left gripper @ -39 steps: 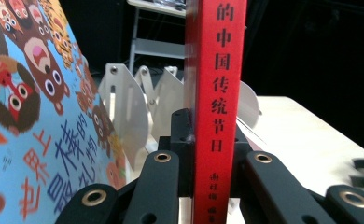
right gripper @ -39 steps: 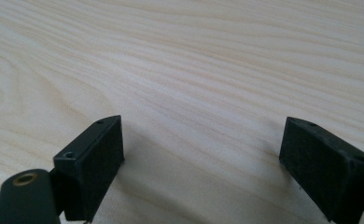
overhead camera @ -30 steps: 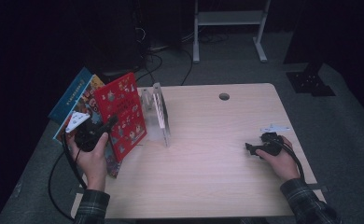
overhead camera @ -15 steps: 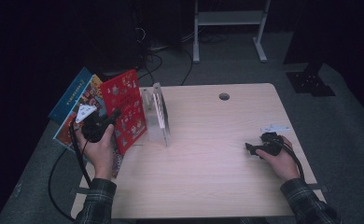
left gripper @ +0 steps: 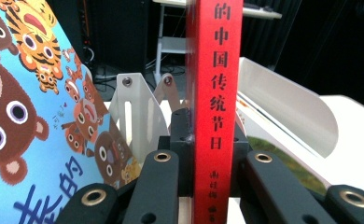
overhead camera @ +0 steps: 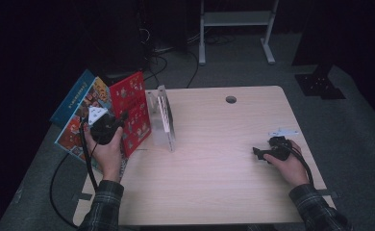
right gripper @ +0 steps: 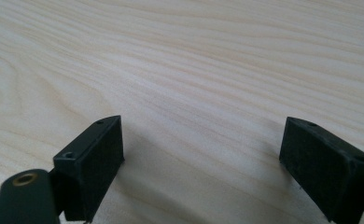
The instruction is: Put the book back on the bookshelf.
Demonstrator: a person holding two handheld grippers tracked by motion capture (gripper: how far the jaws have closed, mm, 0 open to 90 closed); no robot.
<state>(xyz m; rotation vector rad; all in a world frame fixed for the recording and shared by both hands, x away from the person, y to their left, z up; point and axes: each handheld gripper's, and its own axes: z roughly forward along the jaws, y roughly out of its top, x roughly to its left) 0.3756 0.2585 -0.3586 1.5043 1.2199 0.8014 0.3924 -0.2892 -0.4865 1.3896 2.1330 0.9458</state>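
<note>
At the table's (overhead camera: pixel 214 159) left edge, the left claw (overhead camera: pixel 109 126) is clamped on the spine of a red book (overhead camera: pixel 136 108), which stands upright between its jaws; the left gripper view looks straight along that spine (left gripper: pixel 213 93). Just beside the red book on its left leans a blue picture book (overhead camera: pixel 80 108) with cartoon animals on the cover. Beyond it, close on the other side, stands a white book rack (overhead camera: pixel 164 115). Across the table, the right claw (overhead camera: pixel 260 153) rests on the wood with its jaws spread and nothing between them.

left claw (overhead camera: pixel 123 118) clamped, right claw (right gripper: pixel 203 163) agape
</note>
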